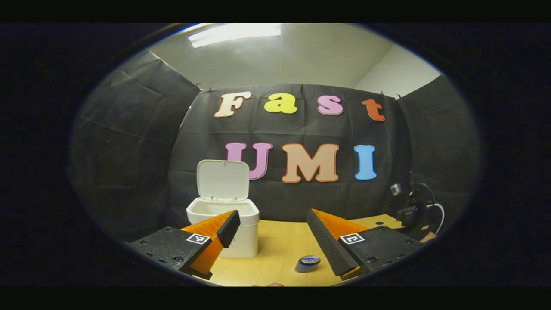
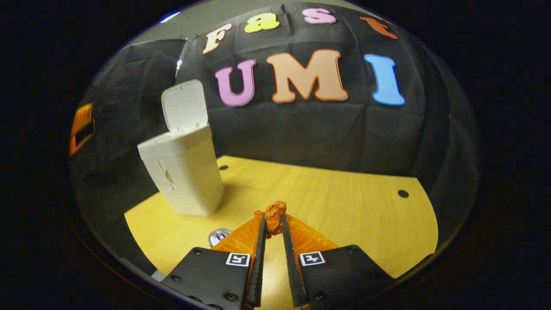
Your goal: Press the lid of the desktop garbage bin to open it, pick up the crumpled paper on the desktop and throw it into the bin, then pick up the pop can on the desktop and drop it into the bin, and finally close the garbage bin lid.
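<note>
Right gripper view: crumpled paper (image 2: 273, 216) pinched between fingertips (image 2: 261, 224).

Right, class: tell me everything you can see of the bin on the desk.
The bin is a small white box, plastic by its look, with rounded corners and walls that narrow slightly toward the base. Its hinged lid stands open, swung up at the back, so the mouth is clear. It stands upright on the wooden desk near the black back wall. The right gripper view shows a small mark on one side. Neither gripper touches it; the can lies apart from it on the desk.
</note>
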`<state>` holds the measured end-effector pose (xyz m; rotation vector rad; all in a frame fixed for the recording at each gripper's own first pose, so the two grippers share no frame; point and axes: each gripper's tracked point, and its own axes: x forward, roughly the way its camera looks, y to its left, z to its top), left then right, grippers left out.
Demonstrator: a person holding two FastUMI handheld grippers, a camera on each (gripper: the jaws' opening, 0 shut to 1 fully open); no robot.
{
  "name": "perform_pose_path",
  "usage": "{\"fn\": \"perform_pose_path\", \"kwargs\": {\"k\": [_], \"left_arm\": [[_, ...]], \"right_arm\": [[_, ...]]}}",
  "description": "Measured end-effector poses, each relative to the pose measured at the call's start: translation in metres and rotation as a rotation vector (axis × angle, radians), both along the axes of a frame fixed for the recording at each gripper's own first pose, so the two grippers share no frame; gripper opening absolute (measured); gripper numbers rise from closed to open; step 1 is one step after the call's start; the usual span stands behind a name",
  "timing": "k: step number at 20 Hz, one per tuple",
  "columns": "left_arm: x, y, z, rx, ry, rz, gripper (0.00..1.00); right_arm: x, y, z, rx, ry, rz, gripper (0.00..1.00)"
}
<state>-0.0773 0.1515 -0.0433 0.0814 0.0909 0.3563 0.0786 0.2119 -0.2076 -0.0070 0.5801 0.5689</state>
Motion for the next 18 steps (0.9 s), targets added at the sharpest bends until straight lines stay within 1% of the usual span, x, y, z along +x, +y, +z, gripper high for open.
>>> {"fn": "perform_pose_path", "kwargs": {"k": [1, 2, 4, 6, 7, 10, 12, 13, 16, 17, 18], "left_arm": [[0.000, 0.006, 0.000, -0.004, -0.002, -0.006, 0.93], [0.000, 0.014, 0.001, -0.006, -0.004, -0.008, 0.92], [-0.003, 0.028, 0.002, -0.014, -0.010, -0.015, 0.93], [-0.007, 0.045, 0.000, -0.018, -0.006, -0.014, 0.92], [-0.009, 0.054, -0.004, -0.023, 0.002, -0.013, 0.93], [-0.019, 0.085, -0.006, -0.034, 0.010, 0.004, 0.92], [-0.025, 0.106, -0.009, -0.037, 0.017, 0.024, 0.94], [-0.030, 0.116, -0.012, -0.038, 0.023, 0.034, 0.94], [-0.039, 0.139, -0.016, -0.046, 0.034, 0.057, 0.94], [-0.042, 0.144, -0.019, -0.054, 0.039, 0.061, 0.93], [-0.043, 0.148, -0.022, -0.059, 0.043, 0.065, 0.92]], "right_arm": [[0.006, 0.014, 0.025, 0.020, -0.041, 0.010, 0.28], [0.009, 0.030, 0.048, 0.041, -0.070, 0.024, 0.27], [0.017, 0.070, 0.086, 0.092, -0.116, 0.065, 0.28], [0.025, 0.113, 0.107, 0.121, -0.147, 0.103, 0.28], [0.028, 0.135, 0.112, 0.126, -0.161, 0.123, 0.27], [0.036, 0.202, 0.108, 0.128, -0.161, 0.178, 0.27], [0.039, 0.241, 0.088, 0.106, -0.120, 0.208, 0.29], [0.038, 0.259, 0.076, 0.099, -0.100, 0.220, 0.27], [0.043, 0.300, 0.044, 0.046, -0.051, 0.240, 0.29], [0.042, 0.304, 0.036, 0.022, -0.043, 0.236, 0.27], [0.038, 0.309, 0.033, 0.002, -0.018, 0.251, 0.27]]}}
